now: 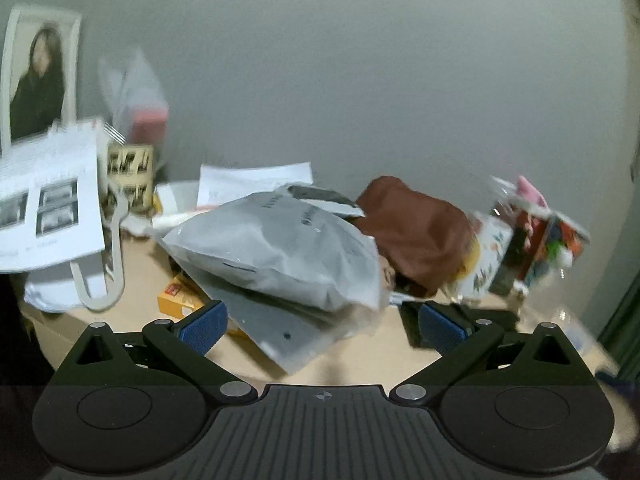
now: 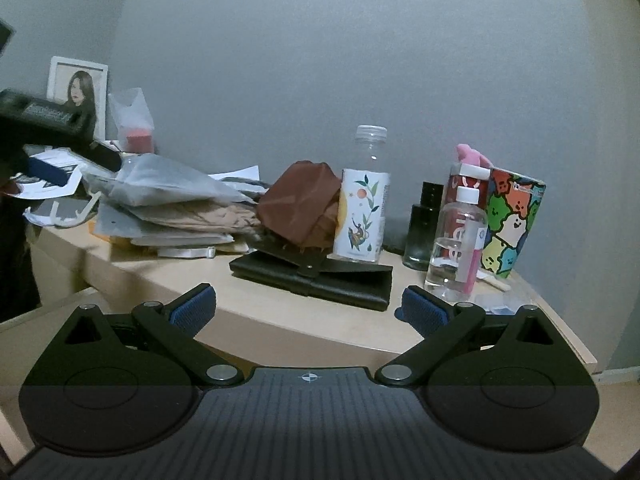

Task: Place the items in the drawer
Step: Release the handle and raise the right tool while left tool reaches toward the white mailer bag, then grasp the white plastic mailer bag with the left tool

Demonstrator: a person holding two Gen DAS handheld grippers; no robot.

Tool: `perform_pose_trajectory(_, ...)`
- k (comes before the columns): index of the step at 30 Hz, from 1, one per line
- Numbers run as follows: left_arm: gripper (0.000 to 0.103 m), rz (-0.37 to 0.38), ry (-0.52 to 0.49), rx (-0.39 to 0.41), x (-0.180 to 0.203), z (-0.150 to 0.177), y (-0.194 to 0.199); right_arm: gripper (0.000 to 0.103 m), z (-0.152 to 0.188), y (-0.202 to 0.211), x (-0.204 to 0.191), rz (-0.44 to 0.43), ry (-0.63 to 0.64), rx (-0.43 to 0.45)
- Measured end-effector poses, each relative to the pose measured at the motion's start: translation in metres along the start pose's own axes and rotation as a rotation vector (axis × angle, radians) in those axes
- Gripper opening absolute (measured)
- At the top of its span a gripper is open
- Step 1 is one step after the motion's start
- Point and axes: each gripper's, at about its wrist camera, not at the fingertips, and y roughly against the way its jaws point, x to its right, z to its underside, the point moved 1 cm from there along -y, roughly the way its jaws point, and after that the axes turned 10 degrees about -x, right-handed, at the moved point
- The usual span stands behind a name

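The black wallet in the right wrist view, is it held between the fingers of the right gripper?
No. The black wallet lies on the table, and the right gripper is open before it.

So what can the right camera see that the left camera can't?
Only the right wrist view shows the clear capped bottle, the dark glass bottle, the small clear bottle with pink inside, and the other gripper poking in at the far left. It also shows the black wallet whole.

Only the left wrist view shows the yellow box under the pile.

Both show the grey plastic bag, the brown cloth, the framed picture, the colourful cartoon box and the table. Both grippers are open and empty.
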Motion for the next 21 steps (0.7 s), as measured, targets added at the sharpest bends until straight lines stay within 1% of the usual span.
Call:
perform_pose_trajectory(2, 0.103, 0.032, 0.071, -0.034, -0.006, -0.009, -0.006, 0.103, 0.0, 0.003, -0.001, 0.0, 0.007, 0.012)
perform_pose_trajectory(4, 0.103, 0.08, 0.178, -0.063, -0.014, -0.016, -0.013, 0.103, 0.0, 0.006, -0.001, 0.003, 0.01, 0.021)
perform_pose_trajectory(6, 0.103, 0.116, 0.262, -0.081, -0.02, -0.019, -0.02, 0.103, 0.0, 0.008, 0.0, 0.002, 0.008, 0.026)
perform_pose_trajectory(9, 0.103, 0.182, 0.42, -0.103, -0.033, -0.021, -0.031, 0.103, -0.001, 0.01, 0.001, 0.0, -0.003, 0.032)
perform_pose_trajectory(11, 0.103, 0.214, 0.508, -0.09, -0.041, -0.021, -0.035, 0.103, -0.002, 0.011, 0.001, -0.001, -0.007, 0.036)
perform_pose_trajectory(13, 0.103, 0.224, 0.567, -0.058, -0.047, -0.02, -0.038, 0.103, -0.002, 0.012, 0.001, -0.001, -0.009, 0.041)
perform_pose_trajectory(15, 0.103, 0.235, 0.649, -0.02, -0.057, -0.017, -0.041, 0.103, -0.001, 0.013, 0.001, -0.004, -0.013, 0.043)
perform_pose_trajectory(16, 0.103, 0.251, 0.678, -0.008, -0.061, -0.015, -0.043, 0.103, -0.001, 0.013, 0.001, -0.006, -0.013, 0.042)
perform_pose_trajectory(19, 0.103, 0.338, 0.807, 0.023, -0.076, -0.009, -0.051, 0.103, 0.0, 0.013, -0.001, -0.01, -0.006, 0.04)
perform_pose_trajectory(21, 0.103, 0.398, 0.867, 0.037, -0.083, -0.007, -0.057, 0.103, 0.001, 0.012, -0.002, -0.013, 0.002, 0.039)
